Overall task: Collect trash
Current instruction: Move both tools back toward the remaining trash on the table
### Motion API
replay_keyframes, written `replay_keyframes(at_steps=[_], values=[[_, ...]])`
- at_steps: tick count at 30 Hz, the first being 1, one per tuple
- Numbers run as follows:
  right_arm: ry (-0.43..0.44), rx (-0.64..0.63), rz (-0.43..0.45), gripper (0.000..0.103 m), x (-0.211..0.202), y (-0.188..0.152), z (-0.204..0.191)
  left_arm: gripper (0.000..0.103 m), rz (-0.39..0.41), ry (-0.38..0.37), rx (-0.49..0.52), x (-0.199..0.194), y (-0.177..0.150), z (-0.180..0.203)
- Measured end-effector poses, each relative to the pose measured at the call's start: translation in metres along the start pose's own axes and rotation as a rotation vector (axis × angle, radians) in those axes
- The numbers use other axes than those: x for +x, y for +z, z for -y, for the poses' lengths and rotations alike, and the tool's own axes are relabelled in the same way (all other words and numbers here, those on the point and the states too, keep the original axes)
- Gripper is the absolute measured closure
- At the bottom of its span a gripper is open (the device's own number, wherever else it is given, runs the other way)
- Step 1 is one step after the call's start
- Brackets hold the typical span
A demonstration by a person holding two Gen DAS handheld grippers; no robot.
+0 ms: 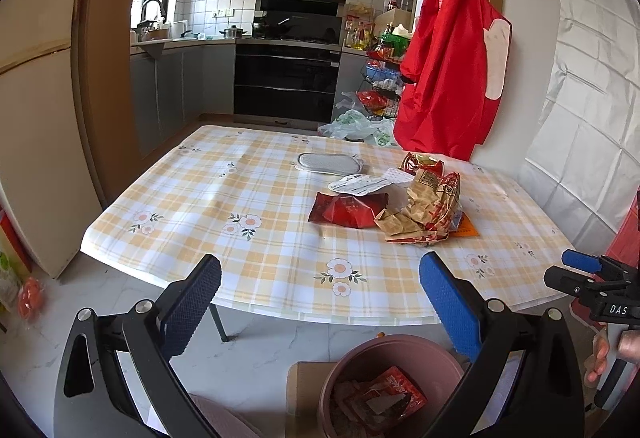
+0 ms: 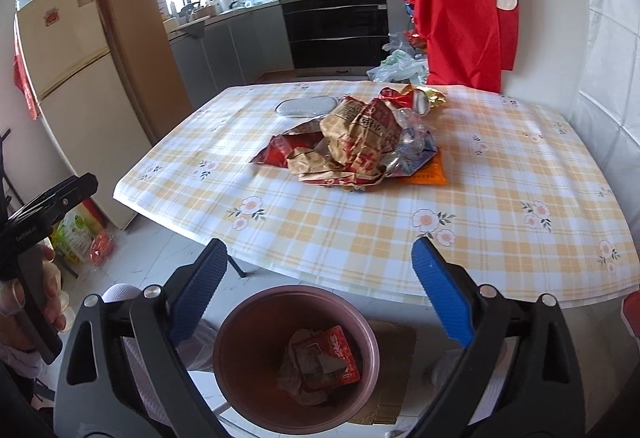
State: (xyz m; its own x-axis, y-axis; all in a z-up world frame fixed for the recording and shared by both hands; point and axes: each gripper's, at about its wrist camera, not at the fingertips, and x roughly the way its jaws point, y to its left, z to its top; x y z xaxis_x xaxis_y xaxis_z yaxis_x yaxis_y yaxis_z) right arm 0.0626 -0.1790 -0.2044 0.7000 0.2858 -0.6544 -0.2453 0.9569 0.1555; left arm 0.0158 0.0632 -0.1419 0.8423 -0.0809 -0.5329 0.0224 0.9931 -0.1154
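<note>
On the checked tablecloth [image 2: 520, 198] lies a pile of trash: a crumpled brown paper bag [image 2: 352, 142] [image 1: 428, 210], a red wrapper [image 2: 280, 150] [image 1: 348, 208], clear plastic [image 2: 412, 134], an orange packet [image 2: 432, 174] and a white slip [image 1: 360, 184]. A pink bin [image 2: 248, 302] [image 1: 384, 350] stands on the floor below the table's near edge, with a red wrapper [image 2: 328, 358] [image 1: 396, 390] inside. My right gripper [image 2: 320, 250] hovers above the bin, open and empty. My left gripper [image 1: 320, 270] is beside it, open and empty too.
A grey pad [image 1: 330, 163] and a red-gold wrapper [image 1: 424, 164] lie farther back on the table. A red apron [image 1: 452, 58] hangs at the far right, a fridge [image 1: 36, 118] stands left, plastic bags [image 1: 356, 126] sit on the floor behind. Cardboard [image 2: 396, 338] lies under the bin.
</note>
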Motion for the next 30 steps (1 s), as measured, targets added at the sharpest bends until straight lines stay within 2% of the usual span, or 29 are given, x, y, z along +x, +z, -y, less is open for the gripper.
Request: replay_keyframes(at_steps=[19,25,30], values=[[-0.049,0.003,0.007,0.011,0.004,0.000,0.013,0.006,-0.015,-0.006,-0.002,0.008,-0.003,0.000],[-0.087,-0.048,0.014,0.011,0.024,0.015,0.025,0.006,-0.040,-0.013,-0.007,0.027,-0.001,-0.005],[-0.096,-0.124,0.021,0.012,0.063,0.043,0.030,0.008,-0.073,-0.031,-0.049,0.053,0.005,-0.012]])
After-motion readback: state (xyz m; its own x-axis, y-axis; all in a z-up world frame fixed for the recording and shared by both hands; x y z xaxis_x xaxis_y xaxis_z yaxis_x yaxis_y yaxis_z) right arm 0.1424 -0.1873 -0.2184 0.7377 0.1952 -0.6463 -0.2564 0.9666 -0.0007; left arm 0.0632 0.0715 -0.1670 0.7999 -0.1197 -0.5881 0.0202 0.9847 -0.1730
